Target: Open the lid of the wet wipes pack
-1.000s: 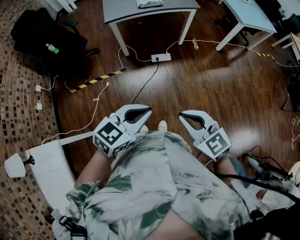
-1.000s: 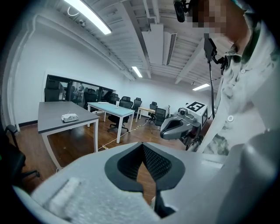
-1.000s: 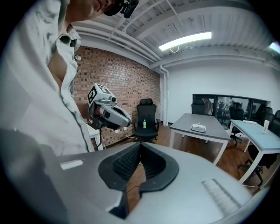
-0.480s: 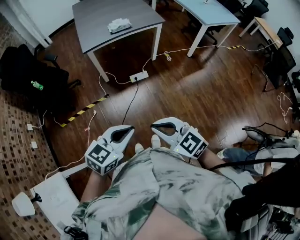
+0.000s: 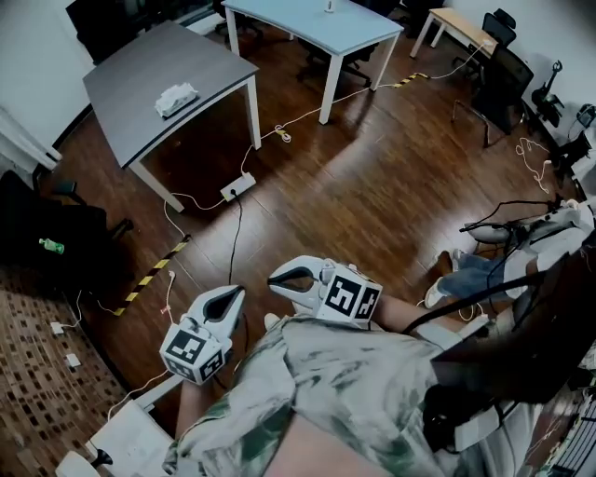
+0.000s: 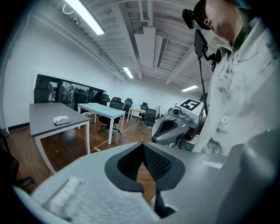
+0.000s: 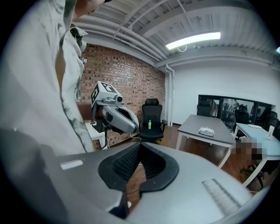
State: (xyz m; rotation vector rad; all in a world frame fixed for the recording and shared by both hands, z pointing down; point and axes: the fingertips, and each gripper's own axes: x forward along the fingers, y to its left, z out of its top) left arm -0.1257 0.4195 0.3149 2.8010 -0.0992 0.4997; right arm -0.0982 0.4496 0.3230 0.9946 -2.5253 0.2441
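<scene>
Well away from both grippers, the wet wipes pack (image 5: 176,98) lies on the grey surface (image 5: 130,65) at the far left of the room. It is too small to tell how its lid sits. The left gripper (image 5: 236,293) and the right gripper (image 5: 275,277) are held near, just in front of the person's patterned shirt (image 5: 345,391), above the wooden floor (image 5: 372,168). Each gripper is closed, tips touching, with nothing between them; only floor shows through the gap behind the tips. The right gripper sits just beside the left and slightly farther out. A blue table (image 5: 307,23) stands beyond the grey surface, to its right. A power strip (image 5: 233,186) lies on the floor beside the grey surface's leg.
</scene>
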